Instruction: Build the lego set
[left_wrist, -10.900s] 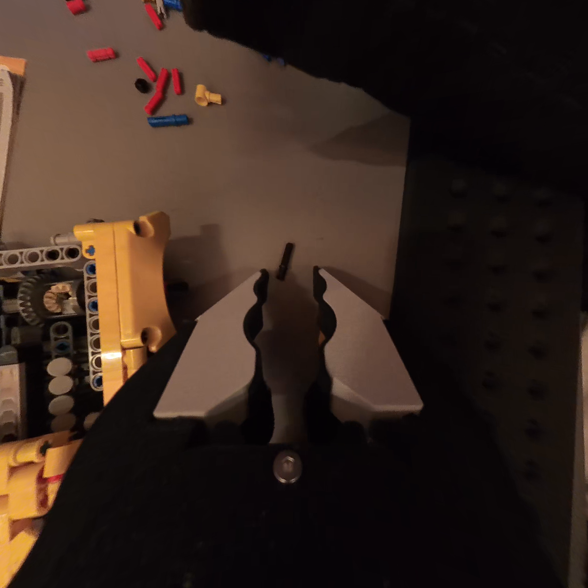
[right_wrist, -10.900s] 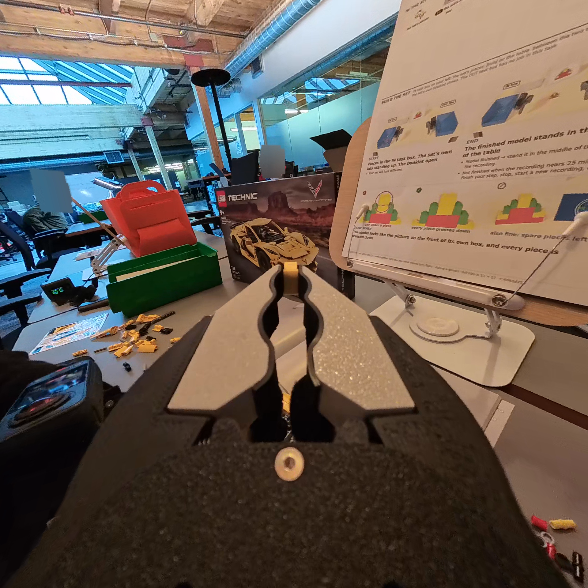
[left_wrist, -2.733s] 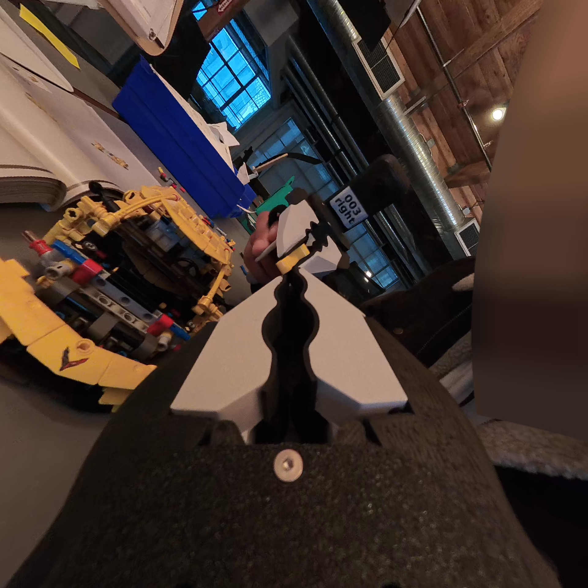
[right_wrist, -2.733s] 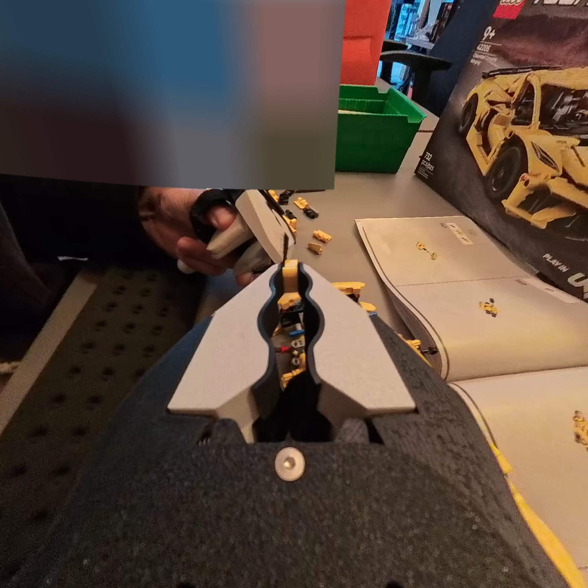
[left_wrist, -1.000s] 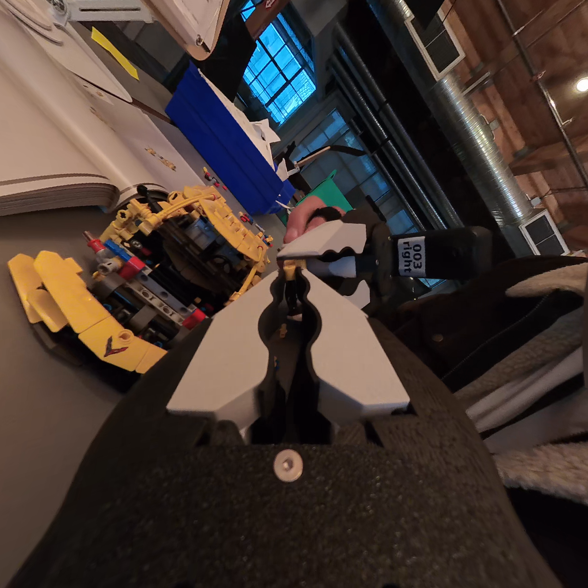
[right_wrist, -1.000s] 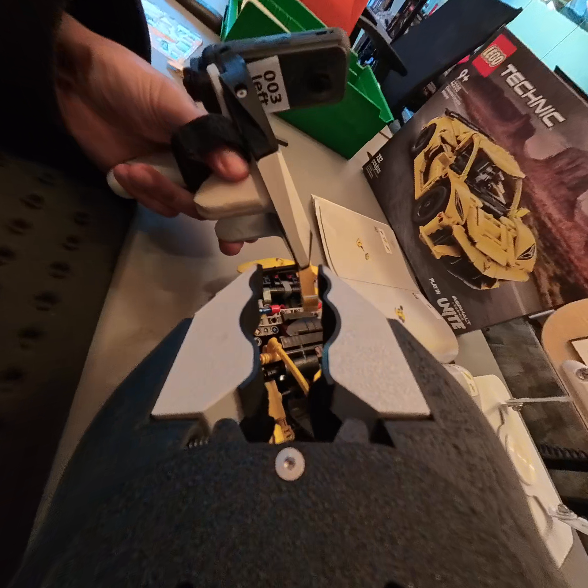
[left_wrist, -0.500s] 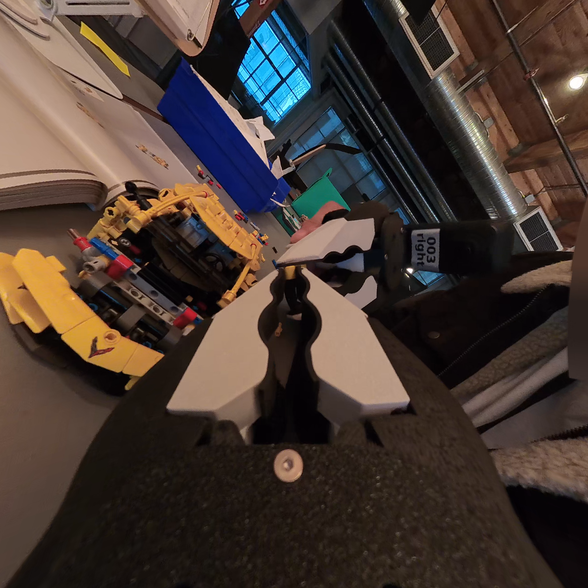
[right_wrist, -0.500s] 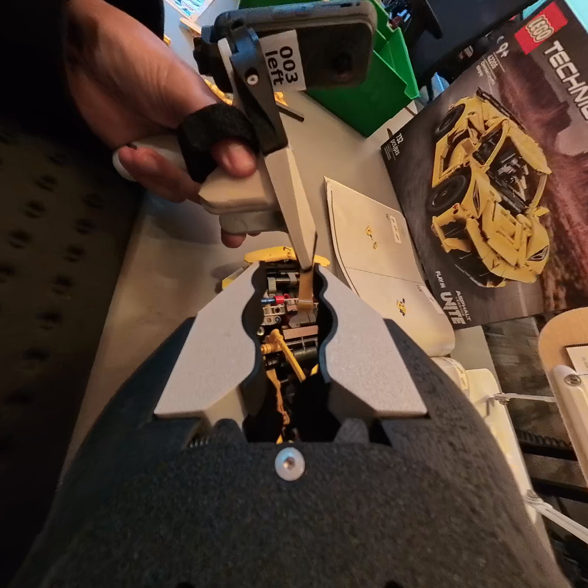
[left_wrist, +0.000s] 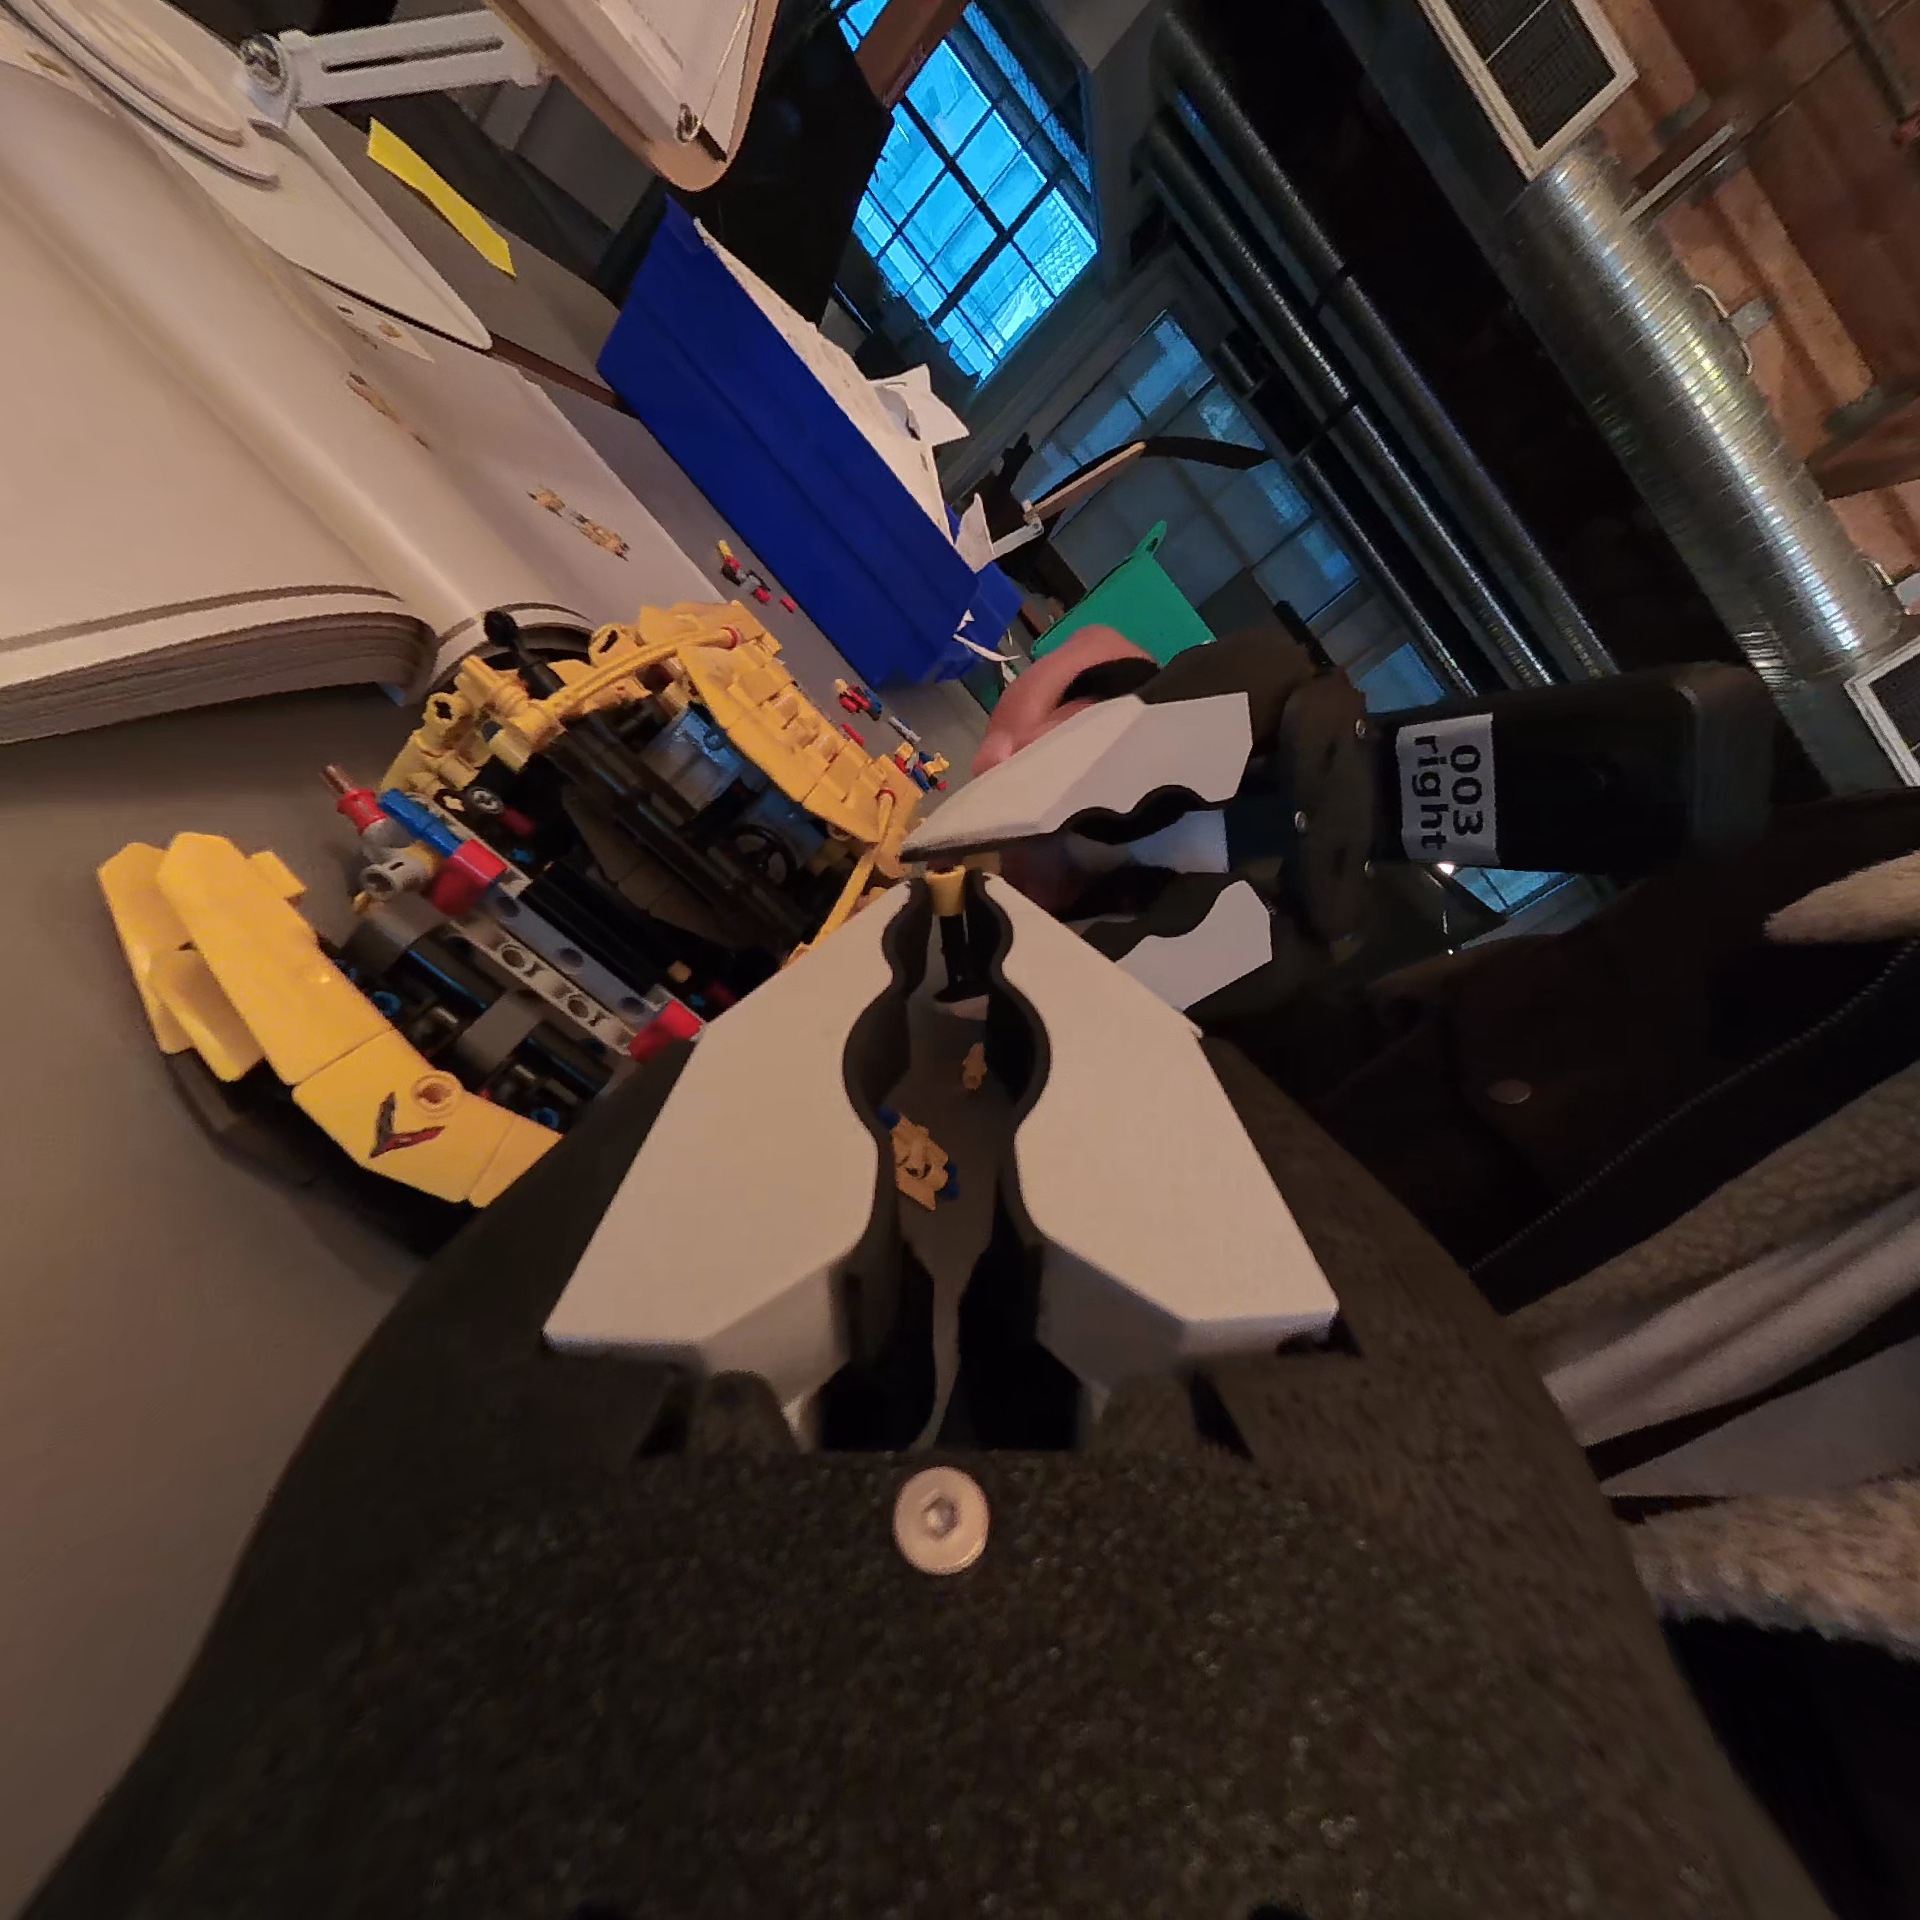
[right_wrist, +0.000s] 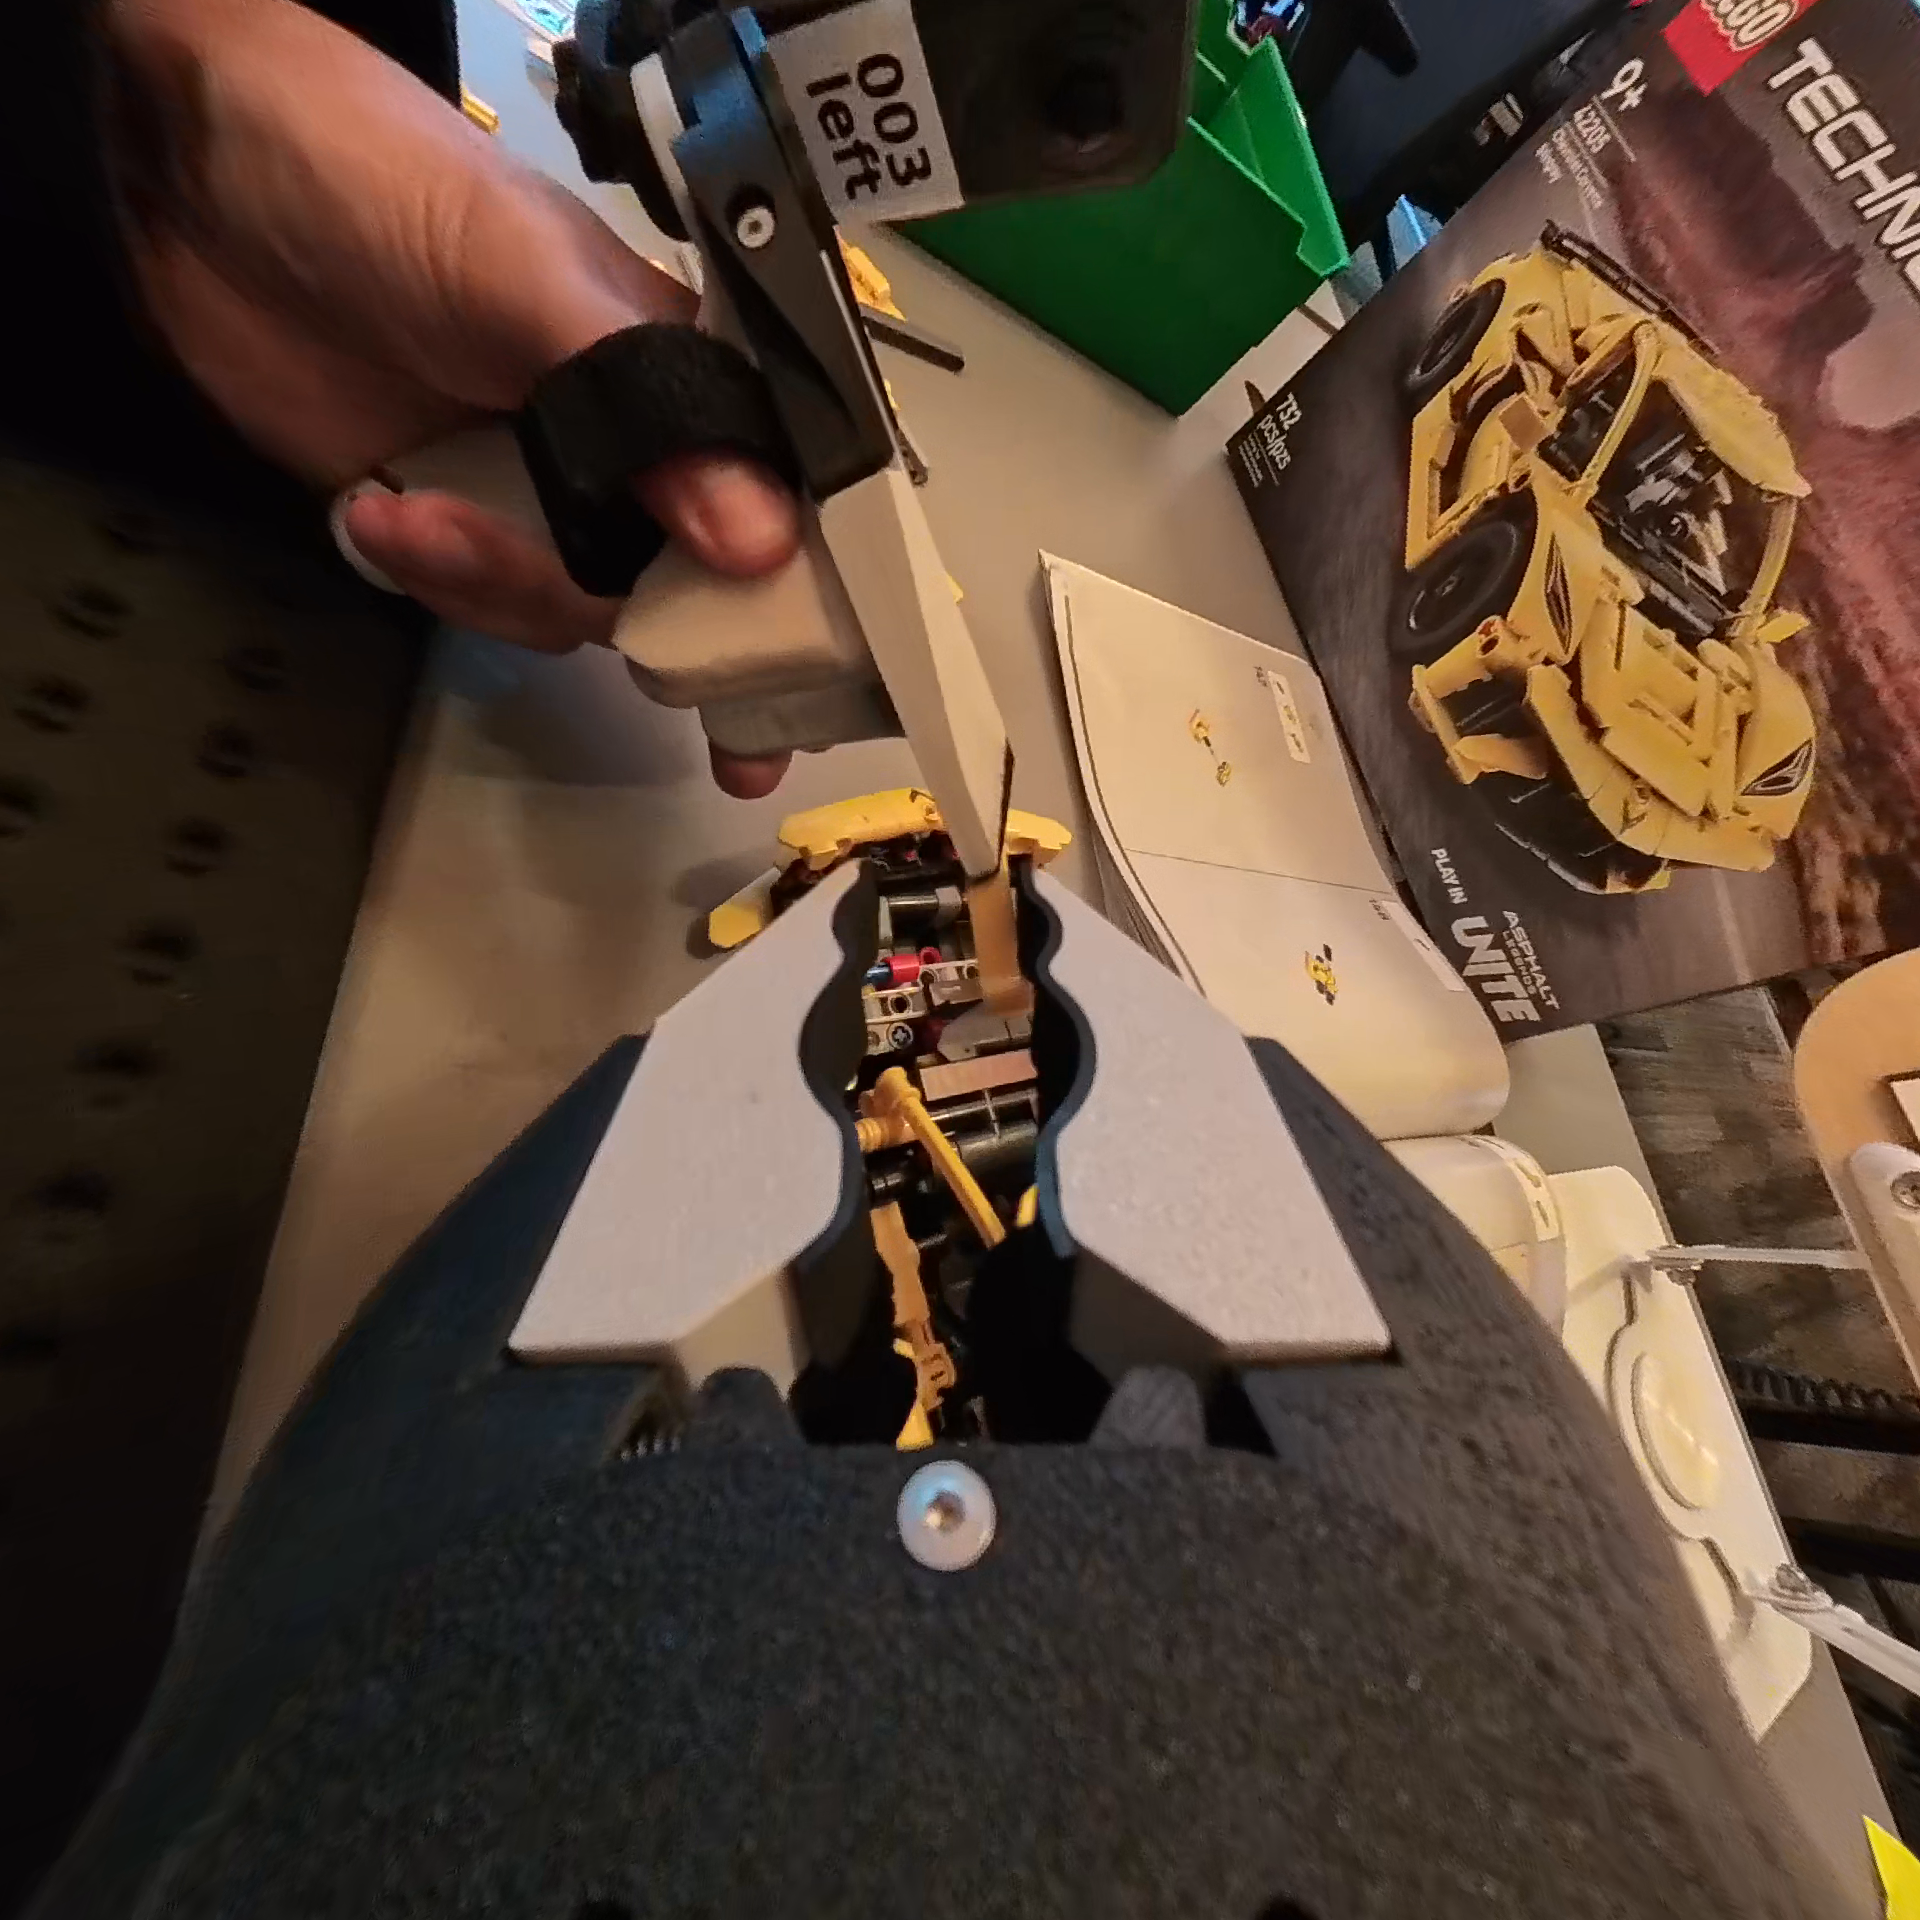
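Observation:
My left gripper (left_wrist: 945, 883) is shut on a black pin (left_wrist: 961, 945) that carries a small yellow connector (left_wrist: 940, 888) at its far end. In the right wrist view the left gripper (right_wrist: 982, 862) comes down from above, and the yellow connector (right_wrist: 992, 935) hangs from its tip. My right gripper (right_wrist: 940, 883) is open, its jaws on either side of the connector, which lies close to the right-hand jaw. It also shows in the left wrist view (left_wrist: 1039, 831), jaws apart. The half-built yellow and black car (left_wrist: 623, 831) lies on the table beneath (right_wrist: 914, 997).
An open instruction booklet (right_wrist: 1247, 831) lies beside the car, with the set's box (right_wrist: 1610, 623) behind it. There is a green bin (right_wrist: 1143, 260), a blue bin (left_wrist: 790, 447), a white stand base (right_wrist: 1662, 1403) and loose pieces on the table (left_wrist: 914, 1153). A person's hand (right_wrist: 364, 312) holds the left gripper. Left and right tips are no more than a few centimetres apart.
The right gripper, shut on the yellow connector 2.7 s ago, has opened and let it go. The left gripper now holds pin and connector together. Both have shifted slightly over the car.

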